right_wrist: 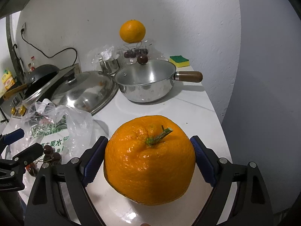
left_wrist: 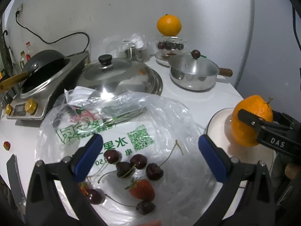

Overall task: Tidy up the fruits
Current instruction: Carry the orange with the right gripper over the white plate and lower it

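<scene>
Right gripper [right_wrist: 148, 162] clasped the orange [right_wrist: 149, 160] over a white plate [right_wrist: 112, 205] at the bench's right edge; left gripper [left_wrist: 150, 158] hung spread above the cherries [left_wrist: 131, 165]. Judged next: lower and release.

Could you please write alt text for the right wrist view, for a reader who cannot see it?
The right gripper clamps a large stemmed orange between its blue pads above a white plate. Behind on the white counter stand a steel saucepan, a glass lid and a second orange.
</scene>
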`<state>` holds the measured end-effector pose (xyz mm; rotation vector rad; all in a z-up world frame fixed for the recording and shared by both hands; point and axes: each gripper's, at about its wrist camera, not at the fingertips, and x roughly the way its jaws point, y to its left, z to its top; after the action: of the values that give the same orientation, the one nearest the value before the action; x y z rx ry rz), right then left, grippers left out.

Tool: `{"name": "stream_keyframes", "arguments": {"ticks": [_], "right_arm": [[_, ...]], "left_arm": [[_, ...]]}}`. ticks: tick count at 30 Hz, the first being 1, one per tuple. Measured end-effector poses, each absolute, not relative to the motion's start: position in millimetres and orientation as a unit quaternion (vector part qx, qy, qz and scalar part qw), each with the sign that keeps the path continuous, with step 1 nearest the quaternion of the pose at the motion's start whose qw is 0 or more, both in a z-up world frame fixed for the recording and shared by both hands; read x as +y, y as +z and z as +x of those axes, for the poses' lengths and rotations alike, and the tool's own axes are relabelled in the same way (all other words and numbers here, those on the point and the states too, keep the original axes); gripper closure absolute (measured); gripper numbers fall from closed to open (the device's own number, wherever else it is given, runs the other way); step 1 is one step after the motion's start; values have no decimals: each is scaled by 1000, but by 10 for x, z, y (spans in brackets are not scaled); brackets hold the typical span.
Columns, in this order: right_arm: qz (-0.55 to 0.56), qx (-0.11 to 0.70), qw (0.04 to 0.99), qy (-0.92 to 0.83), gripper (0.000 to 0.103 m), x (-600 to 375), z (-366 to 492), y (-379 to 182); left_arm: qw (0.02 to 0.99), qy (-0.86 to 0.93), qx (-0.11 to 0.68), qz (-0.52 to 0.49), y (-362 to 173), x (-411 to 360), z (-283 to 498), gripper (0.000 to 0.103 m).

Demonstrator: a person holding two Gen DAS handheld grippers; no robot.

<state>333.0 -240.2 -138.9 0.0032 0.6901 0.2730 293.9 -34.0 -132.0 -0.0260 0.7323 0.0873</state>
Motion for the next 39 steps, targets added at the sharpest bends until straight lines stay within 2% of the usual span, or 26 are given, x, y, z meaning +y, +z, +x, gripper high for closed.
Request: {"name": "stream_keyframes", "arguments": {"ticks": [26,39], "right_arm": [[-18,359,926,113,11,-2238,3468,-1496],[-30,332,936,111,11,-2147,3281,-1243]], "left_arm": [[935,45,349,-27,-1275,-120,2885,1],[943,43,328,-38,-1077,-6,2650,1]]}}
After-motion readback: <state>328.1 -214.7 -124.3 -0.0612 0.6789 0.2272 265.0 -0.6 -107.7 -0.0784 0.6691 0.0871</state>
